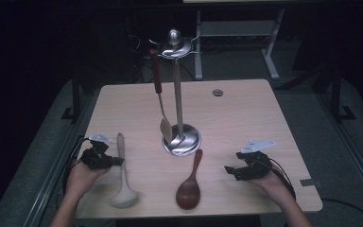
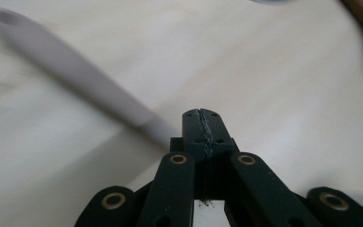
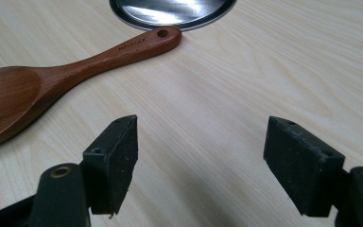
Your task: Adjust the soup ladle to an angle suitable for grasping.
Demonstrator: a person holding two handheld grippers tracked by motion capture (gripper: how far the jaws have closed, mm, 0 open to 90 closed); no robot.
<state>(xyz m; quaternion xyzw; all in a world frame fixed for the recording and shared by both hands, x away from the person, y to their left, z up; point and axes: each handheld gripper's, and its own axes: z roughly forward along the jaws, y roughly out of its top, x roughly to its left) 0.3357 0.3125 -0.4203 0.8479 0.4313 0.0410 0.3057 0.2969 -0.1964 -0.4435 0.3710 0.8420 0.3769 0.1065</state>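
Left gripper [image 1: 119, 161] sits with its jaws pressed together on nothing, the tips just at the pale ladle's handle [image 1: 121, 153]; the ladle [image 1: 123, 189] lies lengthwise on the surface [image 1: 246, 109], bowl toward the near edge. To pick it up well, I'd judge the jaws need to part first, straddle the handle about mid-length and close square across it (a grip near the end would let the heavy bowl sag). Right gripper [image 1: 230, 171] rests wide apart and empty beside the dark wooden spoon [image 1: 190, 187], well clear of it. That spoon's bowl lies close to the near edge, so nudging either utensil that way looks risky. Farther off stands the steel rack [image 1: 178, 94] with one utensil [image 1: 161, 97] hanging from it; the surface behind and to the right lies open for a lift.
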